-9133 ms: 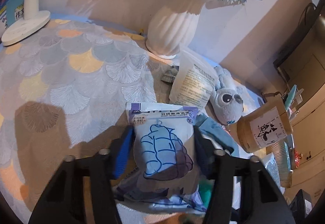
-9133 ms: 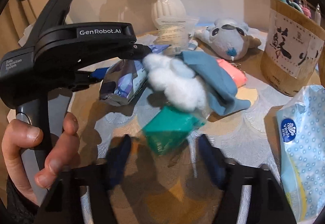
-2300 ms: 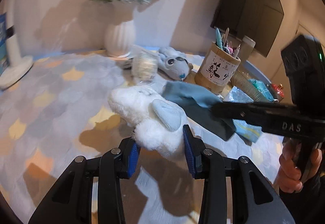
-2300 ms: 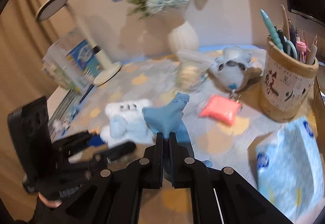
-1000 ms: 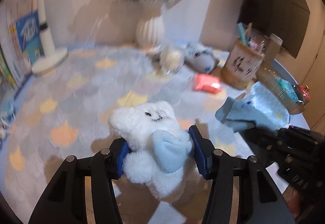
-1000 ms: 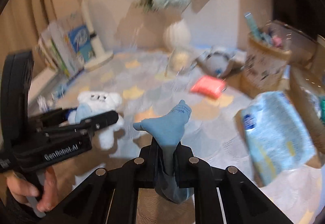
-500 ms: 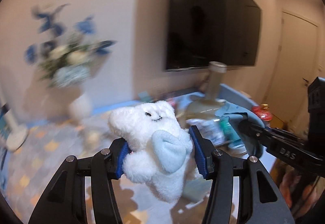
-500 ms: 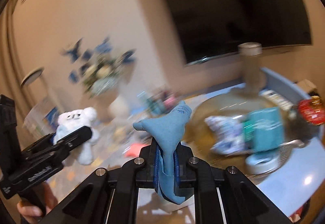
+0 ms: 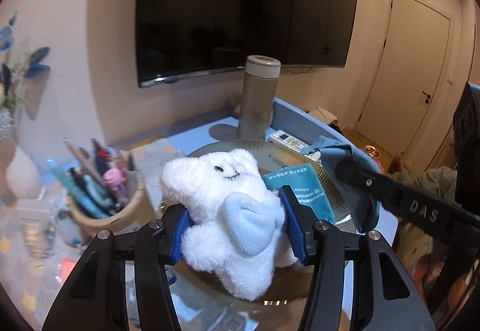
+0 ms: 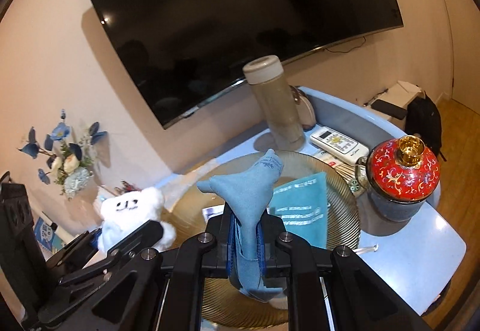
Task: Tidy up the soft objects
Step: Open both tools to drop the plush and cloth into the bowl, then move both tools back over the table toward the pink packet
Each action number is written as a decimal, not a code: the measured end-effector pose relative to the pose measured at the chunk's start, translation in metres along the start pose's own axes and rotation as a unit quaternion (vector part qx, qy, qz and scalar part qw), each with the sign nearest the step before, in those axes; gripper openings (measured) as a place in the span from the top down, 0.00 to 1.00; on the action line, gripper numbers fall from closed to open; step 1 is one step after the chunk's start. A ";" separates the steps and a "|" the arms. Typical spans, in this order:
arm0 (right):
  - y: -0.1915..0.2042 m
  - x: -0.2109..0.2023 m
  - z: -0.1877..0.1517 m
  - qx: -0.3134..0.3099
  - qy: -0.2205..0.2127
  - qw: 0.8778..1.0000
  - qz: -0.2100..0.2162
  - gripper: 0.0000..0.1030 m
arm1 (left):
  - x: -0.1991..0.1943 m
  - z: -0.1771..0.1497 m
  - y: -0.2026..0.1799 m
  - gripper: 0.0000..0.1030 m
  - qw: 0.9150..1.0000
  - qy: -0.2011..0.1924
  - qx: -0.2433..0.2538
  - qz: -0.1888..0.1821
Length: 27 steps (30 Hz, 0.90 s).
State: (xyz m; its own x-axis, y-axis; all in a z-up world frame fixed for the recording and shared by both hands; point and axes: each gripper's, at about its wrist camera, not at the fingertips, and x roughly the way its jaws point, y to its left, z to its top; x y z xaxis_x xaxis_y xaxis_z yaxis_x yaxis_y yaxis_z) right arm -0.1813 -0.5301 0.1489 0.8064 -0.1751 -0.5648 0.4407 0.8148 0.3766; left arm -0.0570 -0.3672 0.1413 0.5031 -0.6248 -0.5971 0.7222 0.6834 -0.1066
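Grippers both loaded, held above the ribbed glass dish

Left gripper clamps a white plush toy by its middle between the blue pads, the toy's stitched face up and a pale blue ear toward the camera; from the right wrist view the same toy shows at the left, beside the dish. Right gripper is pinched almost closed on a blue fabric piece, which stands upright out of the jaws with its tip over the amber glass dish. A teal packet lies in that dish. Behind it stand a tall bottle and a white remote; a red-lidded jar sits just right of the dish. A pen holder stands left of the dish, blurred
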 end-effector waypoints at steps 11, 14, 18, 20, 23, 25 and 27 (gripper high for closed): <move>-0.019 0.032 -0.011 0.040 0.056 0.998 0.009 0.48 | 0.000 -0.012 0.003 0.28 1.000 0.012 0.014 0.003; -0.019 0.023 -0.013 0.037 0.048 0.998 0.001 0.48 | -0.005 -0.019 0.011 0.28 1.000 0.015 0.003 0.006; -0.012 0.009 -0.015 0.032 0.041 0.999 0.002 0.48 | -0.022 -0.026 0.023 0.28 1.000 0.010 -0.010 0.007; -0.007 0.001 -0.017 0.028 0.035 0.999 0.000 0.48 | -0.038 -0.028 0.029 0.28 1.000 -0.003 -0.015 0.010; 0.003 -0.009 -0.022 0.023 0.033 0.999 0.006 0.48 | -0.060 -0.033 0.040 0.28 0.999 -0.018 -0.026 0.024; 0.010 -0.015 -0.029 0.014 0.033 0.999 0.009 0.45 | -0.081 -0.044 0.055 0.26 0.998 -0.032 -0.043 0.034; 0.016 -0.017 -0.036 0.011 0.034 0.999 0.012 0.41 | -0.098 -0.057 0.074 0.20 0.996 -0.041 -0.070 0.043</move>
State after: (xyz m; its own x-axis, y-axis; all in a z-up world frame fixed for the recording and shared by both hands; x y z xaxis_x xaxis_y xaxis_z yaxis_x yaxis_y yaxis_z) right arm -0.2021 -0.4938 0.1383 0.7884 -0.1172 -0.6039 0.4310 0.8056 0.4064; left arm -0.0801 -0.2339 0.1468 0.6015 -0.5871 -0.5418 0.6042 0.7780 -0.1722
